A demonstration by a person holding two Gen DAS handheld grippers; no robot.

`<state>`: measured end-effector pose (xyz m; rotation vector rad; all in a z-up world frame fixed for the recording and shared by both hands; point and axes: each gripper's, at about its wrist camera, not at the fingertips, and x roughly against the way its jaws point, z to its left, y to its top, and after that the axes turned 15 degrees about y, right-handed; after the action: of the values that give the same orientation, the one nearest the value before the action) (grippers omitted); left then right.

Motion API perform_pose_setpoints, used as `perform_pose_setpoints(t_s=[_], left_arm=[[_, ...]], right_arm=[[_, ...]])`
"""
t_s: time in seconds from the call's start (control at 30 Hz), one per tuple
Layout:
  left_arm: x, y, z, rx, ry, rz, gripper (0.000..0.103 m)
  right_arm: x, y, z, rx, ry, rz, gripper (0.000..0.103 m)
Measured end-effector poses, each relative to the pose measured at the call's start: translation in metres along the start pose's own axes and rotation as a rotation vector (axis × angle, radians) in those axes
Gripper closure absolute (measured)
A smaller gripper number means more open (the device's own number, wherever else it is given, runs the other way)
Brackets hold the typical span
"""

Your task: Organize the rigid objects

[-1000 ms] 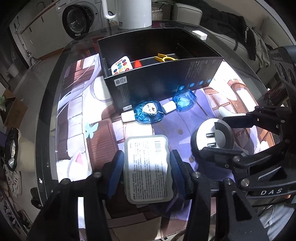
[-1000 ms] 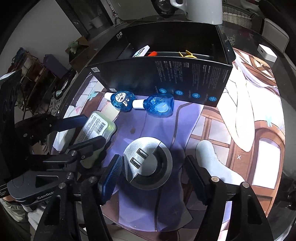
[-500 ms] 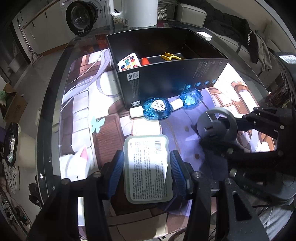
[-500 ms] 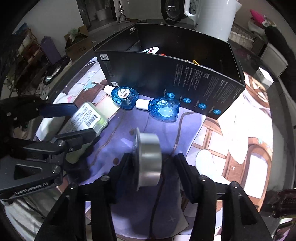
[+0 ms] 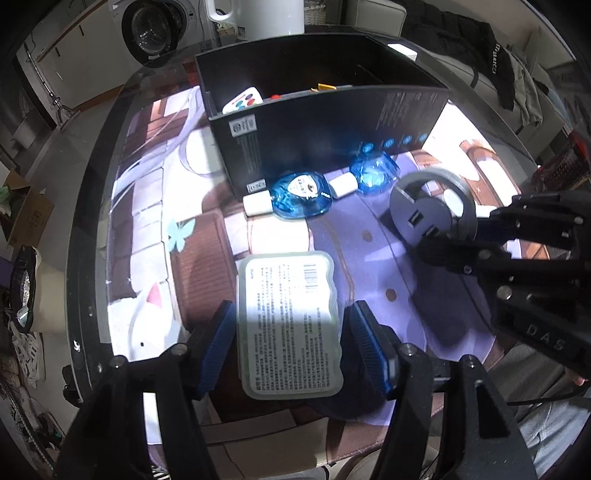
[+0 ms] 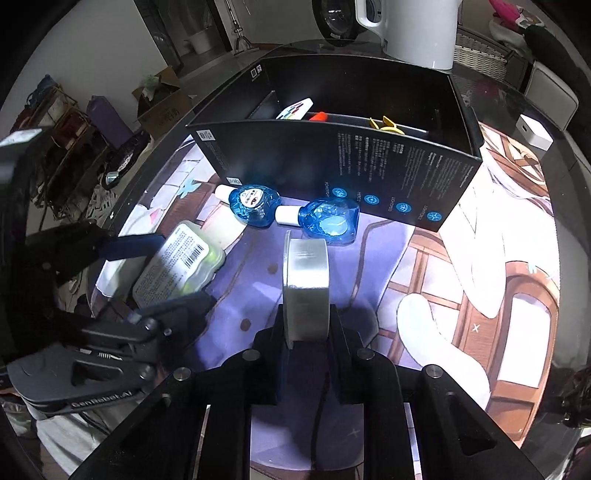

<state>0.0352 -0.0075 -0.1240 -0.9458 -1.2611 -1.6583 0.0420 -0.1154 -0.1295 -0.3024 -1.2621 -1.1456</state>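
My right gripper (image 6: 306, 325) is shut on a round silver USB hub (image 6: 305, 280), held on edge above the mat; the hub also shows in the left wrist view (image 5: 432, 214). My left gripper (image 5: 290, 332) is open, its pads on either side of a flat translucent case with a printed label (image 5: 290, 321), which lies on the mat and also shows in the right wrist view (image 6: 181, 262). Two blue bottles with white caps (image 6: 255, 201) (image 6: 328, 218) lie in front of a black open box (image 6: 369, 173). The box holds a remote, a red item and a yellow item.
A white kettle (image 6: 410, 29) stands behind the box. A small white block (image 6: 533, 133) lies at the table's far right. The patterned mat (image 6: 461, 280) covers the round glass table. A washing machine (image 5: 155, 26) stands beyond the table.
My right gripper closed on the USB hub, lifted it off the mat and turned it on edge. My left gripper stayed around the case, open.
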Motion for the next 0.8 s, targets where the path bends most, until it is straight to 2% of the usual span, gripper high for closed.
perform_pose_setpoints(t_s=[0.07,0.17,0.3,0.4,0.67,0.8], left_arm=[[-0.001,0.0,0.0,0.003,0.002,0.0,0.039],[0.0,0.0,0.001,0.007,-0.001,-0.007,0.048],[0.0,0.002,0.001,0.009,-0.001,-0.013,0.049],[0.009,0.005,0.005,0.038,-0.01,-0.047,0.049],[0.055,0.014,0.015,0.078,-0.031,-0.237,0.049],[0.078,0.015,0.012,0.053,0.007,-0.369,0.049]], right_arm=[[0.003,0.0,-0.001,-0.001,0.004,-0.003,0.086],[0.005,-0.001,0.0,0.001,0.004,-0.008,0.086],[0.007,0.0,0.001,0.009,0.003,-0.015,0.086],[0.011,-0.001,0.004,0.02,0.0,-0.031,0.086],[0.045,-0.003,0.009,0.048,0.007,-0.18,0.086],[0.066,-0.002,0.015,0.064,0.018,-0.28,0.086]])
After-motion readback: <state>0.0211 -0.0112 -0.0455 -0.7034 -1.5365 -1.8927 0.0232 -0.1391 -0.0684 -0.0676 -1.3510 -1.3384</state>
